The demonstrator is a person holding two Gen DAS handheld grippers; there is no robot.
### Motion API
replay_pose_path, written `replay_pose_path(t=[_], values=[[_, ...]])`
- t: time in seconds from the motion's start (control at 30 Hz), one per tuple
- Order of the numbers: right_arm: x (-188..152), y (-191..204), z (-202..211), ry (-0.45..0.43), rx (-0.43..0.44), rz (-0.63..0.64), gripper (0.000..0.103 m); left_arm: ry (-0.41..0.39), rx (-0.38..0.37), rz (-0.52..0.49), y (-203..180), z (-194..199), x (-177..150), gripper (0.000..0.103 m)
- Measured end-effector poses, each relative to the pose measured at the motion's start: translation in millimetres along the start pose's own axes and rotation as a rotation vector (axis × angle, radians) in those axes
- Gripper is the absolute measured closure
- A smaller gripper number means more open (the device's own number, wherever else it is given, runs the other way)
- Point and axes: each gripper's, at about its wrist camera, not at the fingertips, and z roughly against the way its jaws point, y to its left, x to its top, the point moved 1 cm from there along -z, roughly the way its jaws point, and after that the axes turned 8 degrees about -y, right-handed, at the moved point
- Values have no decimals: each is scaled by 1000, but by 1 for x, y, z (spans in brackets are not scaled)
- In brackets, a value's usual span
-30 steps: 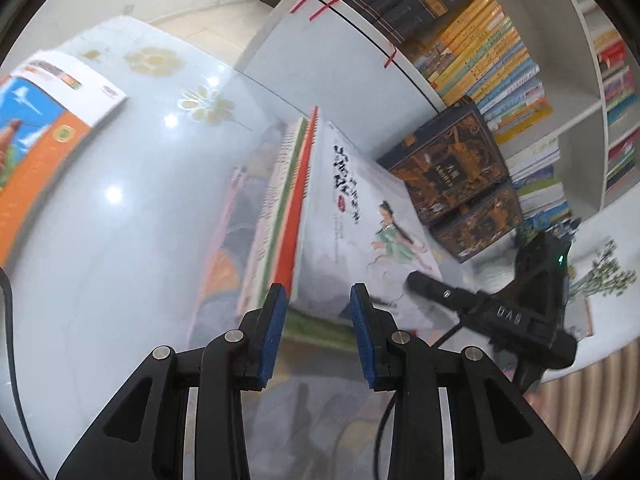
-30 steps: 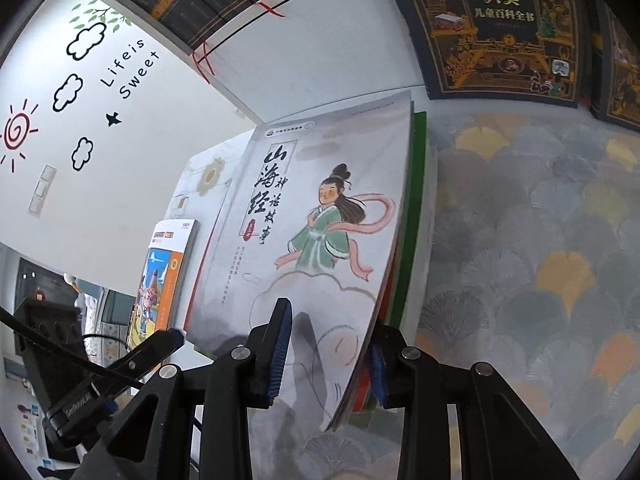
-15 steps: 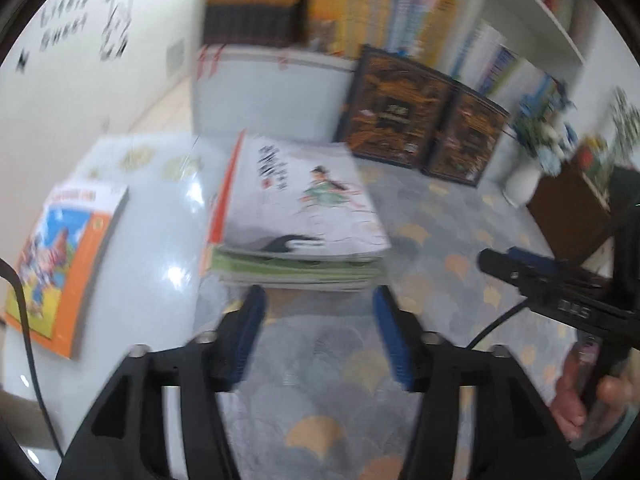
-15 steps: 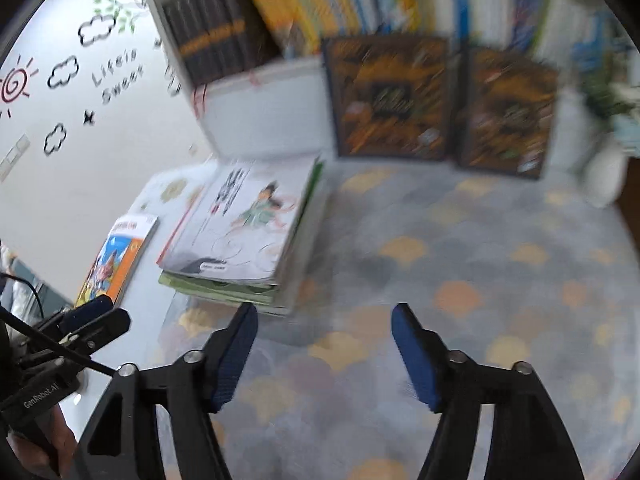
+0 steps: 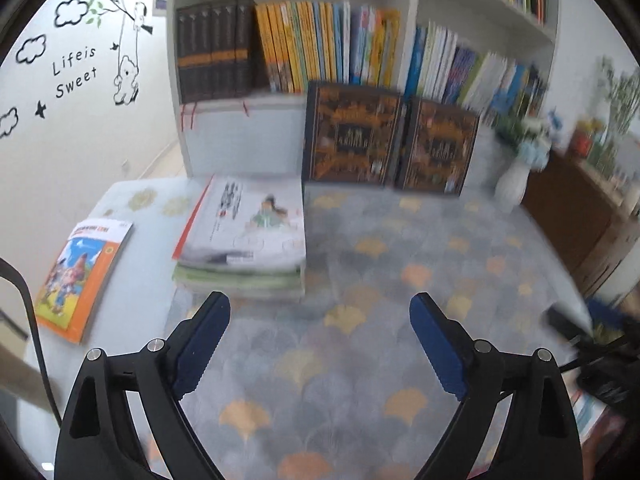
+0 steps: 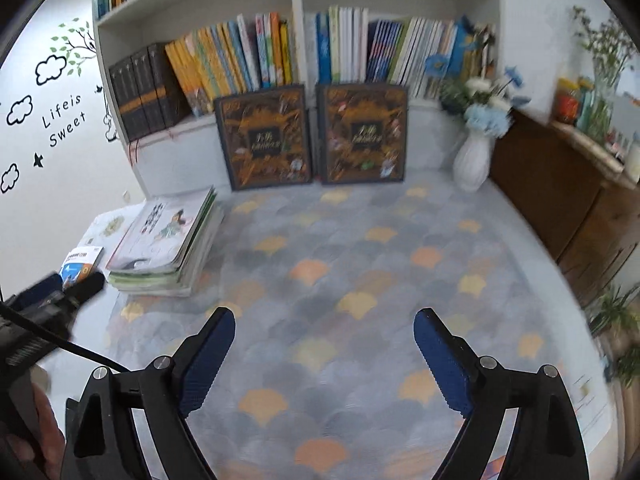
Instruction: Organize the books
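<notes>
So our left gripper (image 5: 320, 312) hangs over the scallop-patterned rug (image 5: 380, 320) with its blue pads (image 5: 202, 344) spread wide and nothing between them; the jaws have just been opening. Our right gripper (image 6: 324, 328) is the same — jaws just opened, pads apart, only rug showing in the gap. Both point downward at a slant toward the floor, well back from the books, and we see each tool's dark body at the edge of the other's view.

Ahead of the left gripper lies the stack of books (image 5: 244, 240), flat on the rug's left part, its left side reaching over the pale floor mat (image 5: 132, 200). On top sits a white picture book with a figure in green (image 5: 256, 216); green-edged volumes sit below it. We judge this stack to be set down and released, since neither gripper touches it.

What is left, as far as we can tell: one orange-and-blue picture book (image 5: 80, 276) lies alone on the mat, just left of the stack and apart from it. It looks like the next candidate for the pile. Behind, two dark ornate box sets (image 6: 312, 136) lean upright against the white bookshelf (image 6: 296, 40), whose rows are already full — whether those are to be moved we cannot say. A white vase of flowers (image 6: 474, 160) stands at the rug's far right corner.
</notes>
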Motion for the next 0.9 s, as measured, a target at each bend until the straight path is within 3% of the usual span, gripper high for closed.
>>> replay_pose_path(t=[0.17, 0.3, 0.57, 0.7, 0.9], values=[[0, -22, 15, -9, -9, 51, 13, 35, 76, -2, -30, 13, -9, 10], [2, -42, 18, -4, 35, 23, 13, 83, 71, -2, -53, 13, -12, 5], [6, -65, 20, -4, 82, 51, 13, 54, 67, 22, -89, 33, -14, 5], [6, -70, 21, -10, 107, 60, 13, 26, 117, 23, -98, 41, -17, 5], [7, -79, 16, 4, 140, 50, 13, 47, 216, 30, -96, 43, -20, 5]])
